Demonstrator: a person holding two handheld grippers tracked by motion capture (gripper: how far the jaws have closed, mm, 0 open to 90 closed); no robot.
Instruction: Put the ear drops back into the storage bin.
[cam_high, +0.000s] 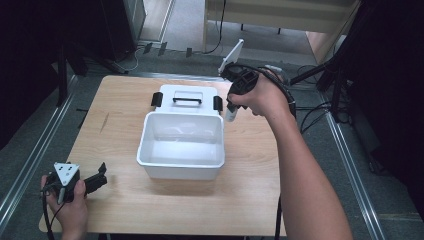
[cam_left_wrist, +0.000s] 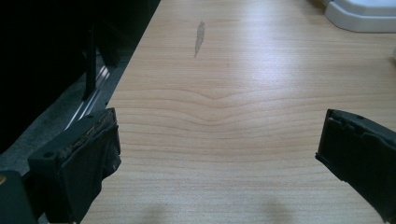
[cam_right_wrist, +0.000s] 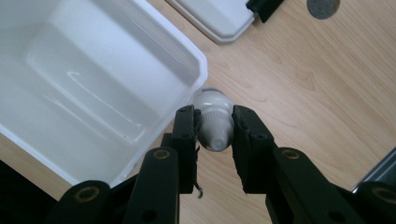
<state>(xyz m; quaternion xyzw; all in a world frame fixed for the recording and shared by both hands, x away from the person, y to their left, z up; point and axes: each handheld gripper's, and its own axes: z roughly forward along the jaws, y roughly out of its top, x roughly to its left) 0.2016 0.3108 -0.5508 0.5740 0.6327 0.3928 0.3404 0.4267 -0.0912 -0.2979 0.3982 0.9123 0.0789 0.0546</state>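
Tabletop (cam_high: 125, 210) of pale wood grain spreads under everything, with a grey smear (cam_left_wrist: 200, 38) on its left part. At its middle stands my white bin (cam_high: 181, 165), open and bare inside, its rim pointed at one corner as the right gripper view shows it. Just behind the bin lies the white lid (cam_high: 186, 93), flat on the wood, with a black handle (cam_high: 187, 100) on top and a black clip at each end.

My right gripper (cam_right_wrist: 214, 128) hangs beside the bin's far right corner, tipped downward. Its jaws are clamped on a small white bottle (cam_right_wrist: 213, 122), which they pinch at the ribbed neck, cap end toward the camera. The bottle sits just outside the bin's rim, over bare wood, not over the bin's inside.

My left gripper (cam_high: 98, 179) rests low at the near left corner of the tabletop, well apart from the bin. Its jaws stand wide apart with nothing between them but wood.
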